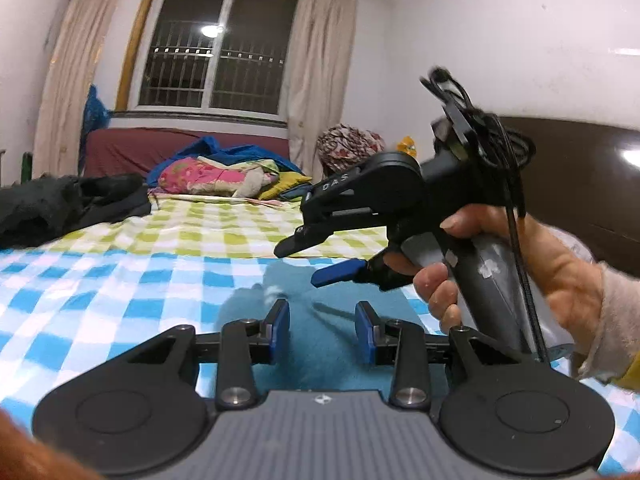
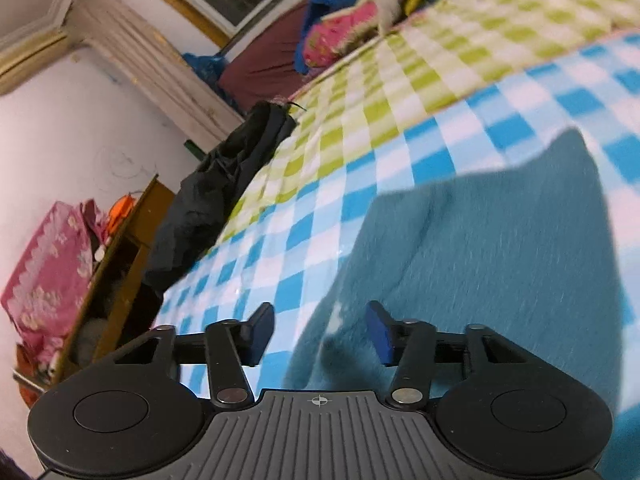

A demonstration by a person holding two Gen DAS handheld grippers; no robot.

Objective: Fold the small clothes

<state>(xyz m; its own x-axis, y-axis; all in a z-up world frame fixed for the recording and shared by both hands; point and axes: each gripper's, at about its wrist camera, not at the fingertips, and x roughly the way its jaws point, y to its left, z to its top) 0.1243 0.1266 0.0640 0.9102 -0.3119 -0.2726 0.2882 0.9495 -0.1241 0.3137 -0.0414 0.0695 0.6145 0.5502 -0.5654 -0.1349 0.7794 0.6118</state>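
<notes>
Both grippers hung over a checked bed cover (image 2: 460, 92) with nothing held. Spread flat on it lay a teal cloth (image 2: 500, 260). Parted pads of the left gripper (image 1: 322, 330) hovered above the cloth; the right gripper (image 2: 318, 332), in a hand (image 1: 520, 264), stood partly open over its edge.

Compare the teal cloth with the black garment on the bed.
The teal cloth is fuzzy and lies spread fairly flat near both grippers; the black garment is dark, crumpled in a heap at the bed's far edge. The teal cloth rests on blue checks, the black garment beside green checks. Both lie on the bed, ungripped.
</notes>
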